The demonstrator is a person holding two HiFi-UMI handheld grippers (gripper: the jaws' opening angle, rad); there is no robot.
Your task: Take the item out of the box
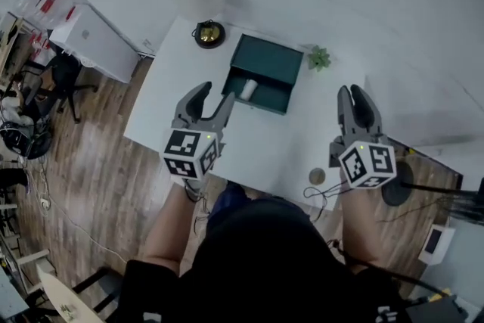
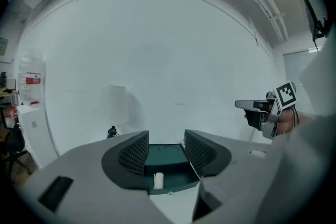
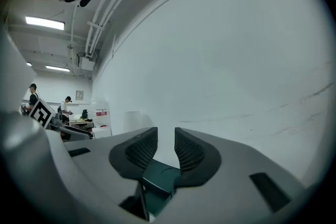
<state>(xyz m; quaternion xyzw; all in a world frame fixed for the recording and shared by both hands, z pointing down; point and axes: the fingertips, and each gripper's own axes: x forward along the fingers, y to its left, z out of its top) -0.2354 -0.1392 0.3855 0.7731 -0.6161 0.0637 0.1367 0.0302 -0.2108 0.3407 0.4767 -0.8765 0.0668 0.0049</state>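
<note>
**Head view:** dark green box sits toward the far side of the white bench. Its drawer is pulled out to the near side, so the item, a short white cylinder, is exposed at the drawer's left end. The box is flat, rectangular and matte w/ crisp edges.

The left gripper hangs just near-left of the drawer, jaws spread and empty, prob. lined up to go at the cylinder. The right gripper is well apart to the right, near the bench's right edge. It is also released but w/ a narrower gap, prob. on standby or set to steady the box.

At the far edge are a round brass-coloured thing and a small green plant.

**Left gripper view:** the dark, grid-textured pads stand wide apart w/ the box framed btw them, farther off. The cylinder looks smooth and upright, left of centre in the drawer. No contact yet.

**Right gripper view:** same mesh pads w/ only a slim gap and nothing in it. One box corner shows below the jaws, on the far side, untouched.

The item is not yet out of the box.
</note>
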